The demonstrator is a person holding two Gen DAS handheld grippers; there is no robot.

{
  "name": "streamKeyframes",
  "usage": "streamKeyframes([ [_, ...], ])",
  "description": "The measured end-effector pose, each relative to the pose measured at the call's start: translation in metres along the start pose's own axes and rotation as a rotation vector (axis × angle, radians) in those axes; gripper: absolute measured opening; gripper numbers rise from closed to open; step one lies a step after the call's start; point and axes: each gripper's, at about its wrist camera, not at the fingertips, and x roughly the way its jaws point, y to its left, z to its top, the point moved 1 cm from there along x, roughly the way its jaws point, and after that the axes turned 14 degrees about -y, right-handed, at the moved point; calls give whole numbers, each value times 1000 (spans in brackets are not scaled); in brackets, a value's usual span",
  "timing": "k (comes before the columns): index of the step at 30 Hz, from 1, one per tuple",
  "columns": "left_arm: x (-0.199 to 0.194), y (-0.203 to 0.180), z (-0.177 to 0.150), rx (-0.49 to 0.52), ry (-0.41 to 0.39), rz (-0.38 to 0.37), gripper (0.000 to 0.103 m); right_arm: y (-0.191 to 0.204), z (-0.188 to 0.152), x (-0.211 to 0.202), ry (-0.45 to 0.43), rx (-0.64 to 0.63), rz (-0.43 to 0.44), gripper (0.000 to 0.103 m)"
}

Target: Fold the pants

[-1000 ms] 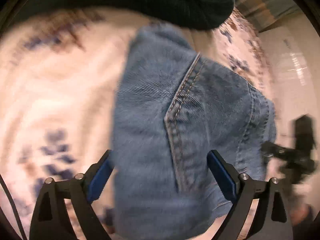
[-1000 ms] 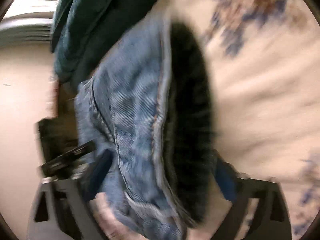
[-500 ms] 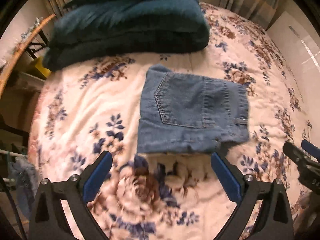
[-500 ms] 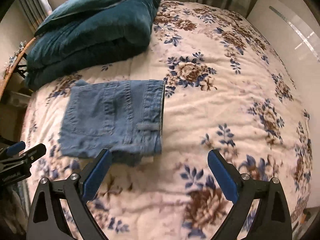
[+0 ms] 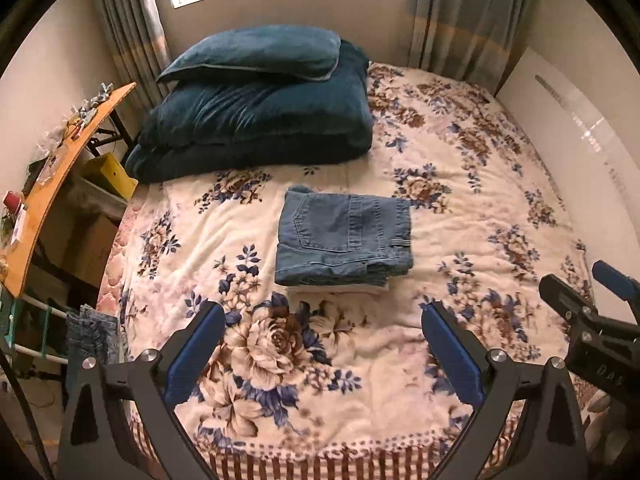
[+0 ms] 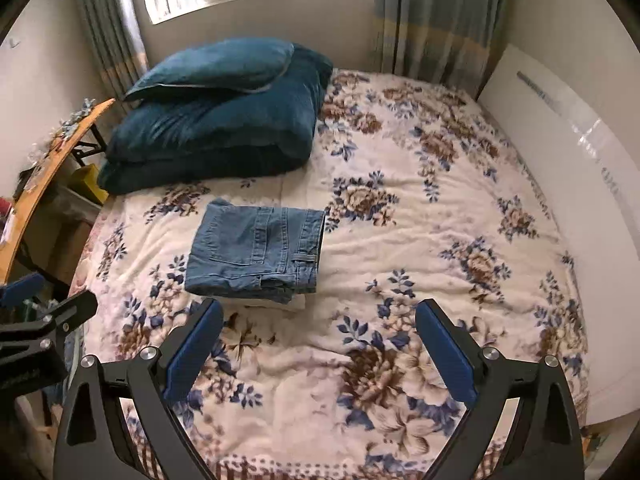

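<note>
Blue denim pants (image 5: 344, 236) lie folded into a compact rectangle in the middle of the floral bed, back pocket facing up; the same pants (image 6: 256, 252) appear left of centre in the right wrist view. A pale folded cloth (image 5: 340, 290) peeks out beneath their near edge. My left gripper (image 5: 320, 350) hangs open over the bed's near part, well short of the pants, holding nothing. My right gripper (image 6: 318, 346) is likewise open and empty, pulled back from the pants. Each gripper shows at the edge of the other's view.
A stack of dark teal bedding and a pillow (image 5: 260, 100) sits at the head of the bed (image 5: 480, 208). A wooden side table (image 5: 52, 184) with clutter stands to the left, a white panel (image 5: 580, 152) along the right. More denim (image 5: 94, 340) hangs by the left bedside.
A second ago both grippers were close over the denim. Both have since pulled far back and up from the pants, which now lie folded and free on the bed.
</note>
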Motion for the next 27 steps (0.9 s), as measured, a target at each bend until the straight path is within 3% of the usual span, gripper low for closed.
streamKeyframes([
  [8,-72,-7,9,10,-77,23,101,-10,11,-102,-63,8,52,100],
  [14,-114,-14,13,27,-131,44,101,-18,24,-160,-130,9,43,102],
  [27,-145,-25,13,-27,-171,26,101,-26,37,-213,-178,13,54,102],
])
